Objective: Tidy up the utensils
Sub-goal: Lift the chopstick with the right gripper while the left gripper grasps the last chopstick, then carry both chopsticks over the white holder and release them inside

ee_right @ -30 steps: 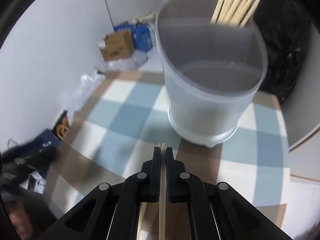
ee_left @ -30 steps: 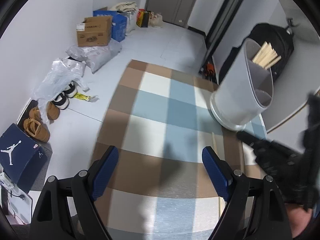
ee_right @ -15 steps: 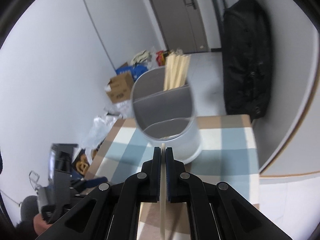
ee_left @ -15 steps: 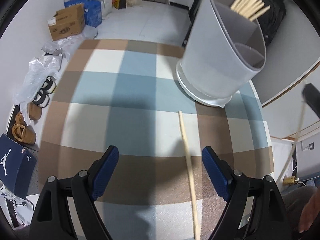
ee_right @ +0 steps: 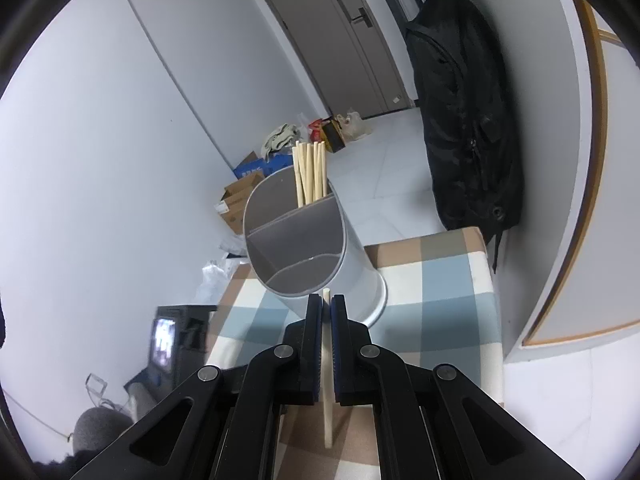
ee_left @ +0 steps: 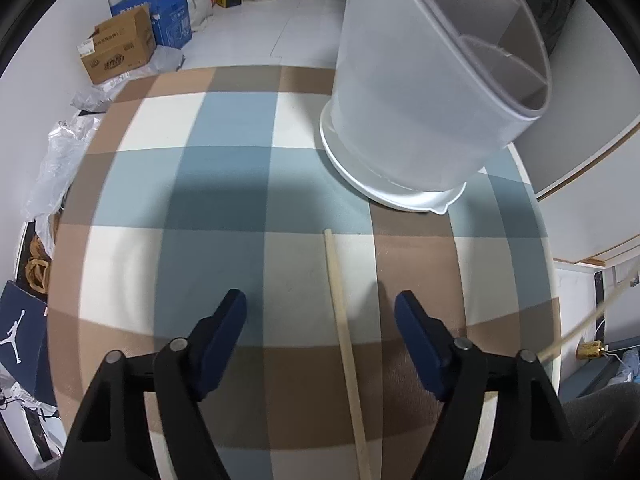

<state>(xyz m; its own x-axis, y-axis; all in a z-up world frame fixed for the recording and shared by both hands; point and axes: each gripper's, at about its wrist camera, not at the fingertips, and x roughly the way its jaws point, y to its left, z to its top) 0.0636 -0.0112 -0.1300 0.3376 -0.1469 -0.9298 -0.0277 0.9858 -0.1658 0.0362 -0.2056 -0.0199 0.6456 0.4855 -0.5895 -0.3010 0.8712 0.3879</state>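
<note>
Chopsticks are the job here, and the big grey holder (ee_left: 420, 92) comes first. In the left wrist view it now fills the upper right of the frame, much nearer than a moment ago. It stands on the checked surface (ee_left: 180, 184), and a bunch of chopsticks (ee_right: 309, 174) already sticks out of its back part.

Next, the left gripper (ee_left: 320, 312) has come down over one loose chopstick (ee_left: 340, 320) lying flat in the lower middle of the frame. Its blue fingers (ee_left: 230, 320) are closing, one on each side of the stick, not touching it yet.

Last, the right gripper (ee_right: 327, 312) has lifted up. It is clenched on a second chopstick (ee_right: 327, 412), now pointing at the holder. It looks ready to go in.
</note>
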